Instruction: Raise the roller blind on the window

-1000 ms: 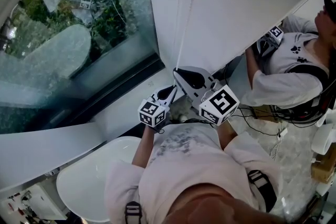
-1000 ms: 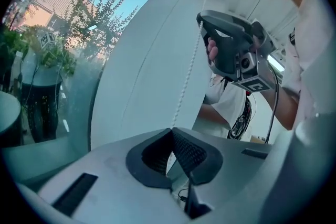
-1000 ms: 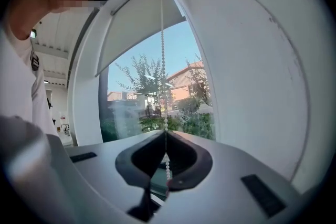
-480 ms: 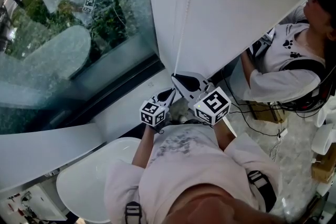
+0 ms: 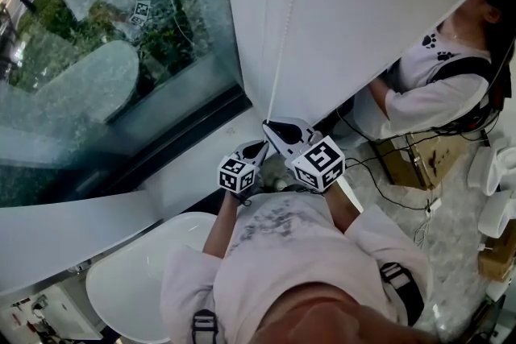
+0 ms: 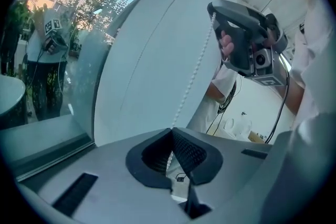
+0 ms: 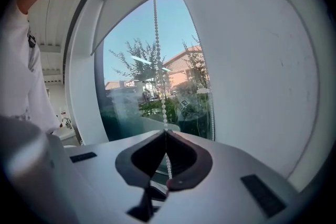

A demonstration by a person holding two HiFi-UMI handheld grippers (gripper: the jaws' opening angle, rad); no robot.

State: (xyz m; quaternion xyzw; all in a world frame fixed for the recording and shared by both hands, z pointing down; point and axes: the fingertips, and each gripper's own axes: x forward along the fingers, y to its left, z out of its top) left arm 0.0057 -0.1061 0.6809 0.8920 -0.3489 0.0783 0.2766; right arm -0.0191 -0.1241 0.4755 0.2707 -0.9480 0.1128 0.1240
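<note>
White fabric of the roller blind (image 5: 379, 20) is hanging down as a broad sheet to the right of the bare window glass (image 5: 113, 60), and its lower edge is slanting across the upper right of the head view. A thin white bead chain (image 5: 287, 36) is running down along the blind's left side, and both grippers are gripping it near its lower end, close in front of the person's chest. The left gripper (image 6: 170, 130) is sitting lower and a little to the left; its two dark jaws are pressing together at the tips with the chain pinched between them, and the beads are rising from that pinch up and to the right. The right gripper (image 7: 166, 132) is sitting just above and to the right of it, touching or nearly touching it in the head view. Its jaws are likewise closing tip to tip on the chain, which is climbing straight up from them towards the top of the window. Trees, a building and blue sky are showing through the glass. Another person (image 5: 435, 84) in a white shirt is standing at the right, below the blind's lower edge, and a round white table (image 5: 129, 286) is lying at the lower left.
</note>
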